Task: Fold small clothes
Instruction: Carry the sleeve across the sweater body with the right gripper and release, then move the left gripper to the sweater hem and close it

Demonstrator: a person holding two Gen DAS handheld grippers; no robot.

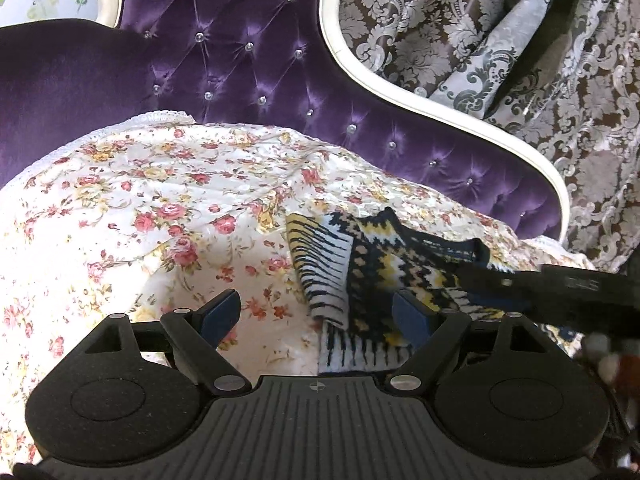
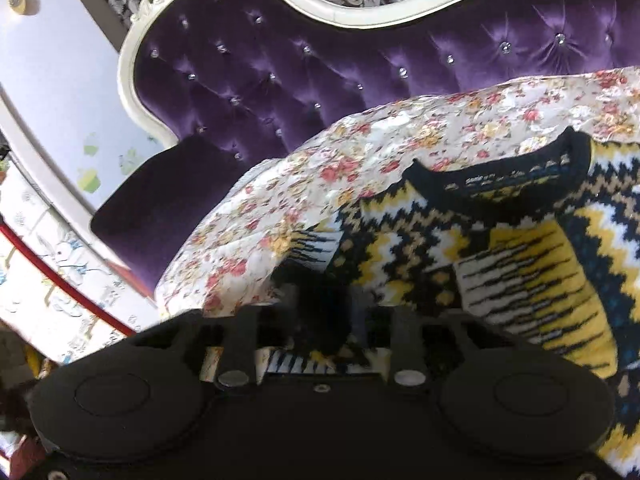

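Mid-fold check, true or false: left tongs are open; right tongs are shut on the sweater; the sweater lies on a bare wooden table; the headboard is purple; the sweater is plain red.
1. Left tongs are open. True.
2. Right tongs are shut on the sweater. True, as far as the blur shows.
3. The sweater lies on a bare wooden table. False: it lies on a floral bedspread.
4. The headboard is purple. True.
5. The sweater is plain red. False: navy, yellow and white zigzag knit.
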